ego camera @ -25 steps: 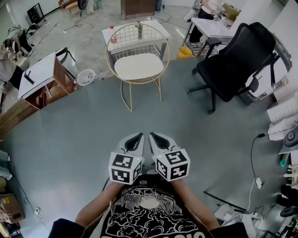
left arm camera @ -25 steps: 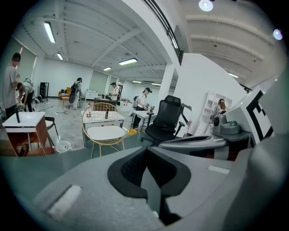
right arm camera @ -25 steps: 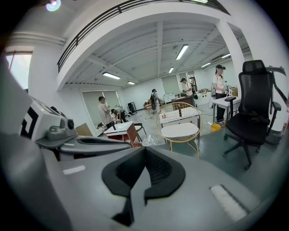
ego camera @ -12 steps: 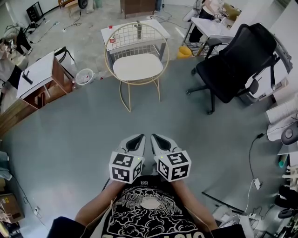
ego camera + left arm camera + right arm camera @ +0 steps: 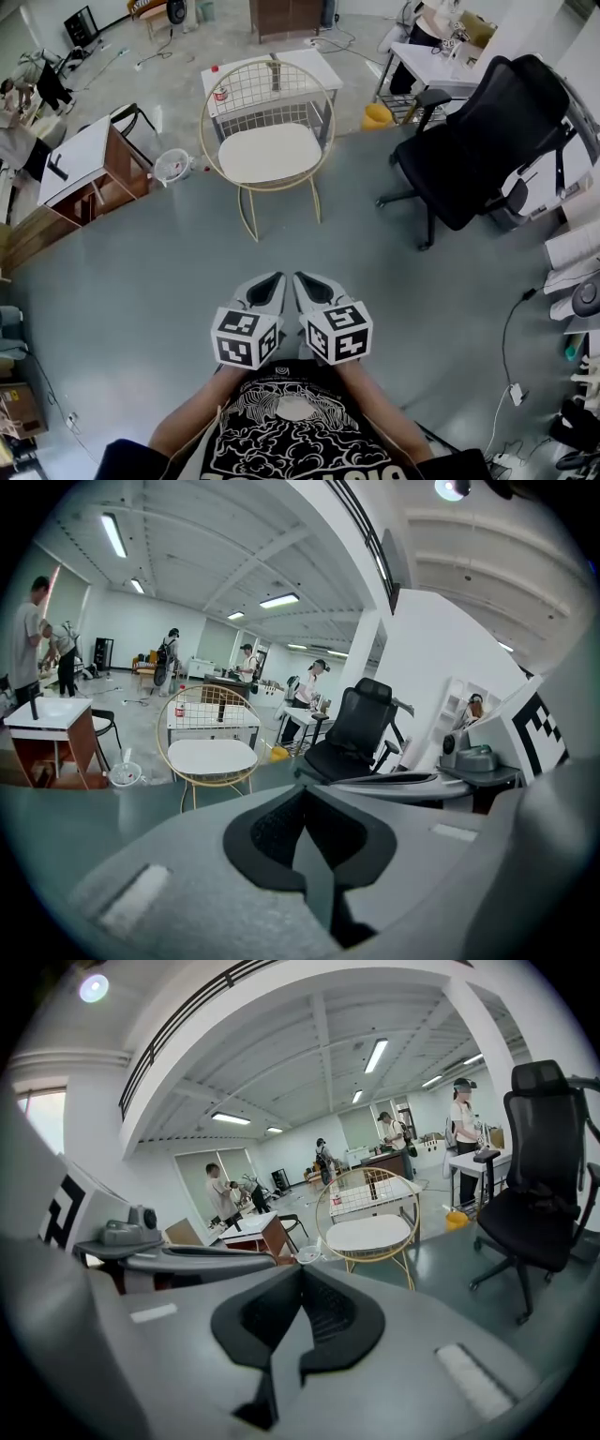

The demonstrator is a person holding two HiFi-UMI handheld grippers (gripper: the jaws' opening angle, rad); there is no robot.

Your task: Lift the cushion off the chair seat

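White cushion (image 5: 270,153) on gold wire chair (image 5: 267,187); left gripper (image 5: 275,278) and right gripper (image 5: 303,278) closed, empty.

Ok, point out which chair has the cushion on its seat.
The gold wire chair straight ahead: a white cushion lies on its seat. The black office chair to its right is all black, on a wheeled base.

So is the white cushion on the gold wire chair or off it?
On: the flat white cushion lies on the seat of the round gold wire chair.

Left gripper (image 5: 265,289) and right gripper (image 5: 313,287) side by side, jaws closed, empty.
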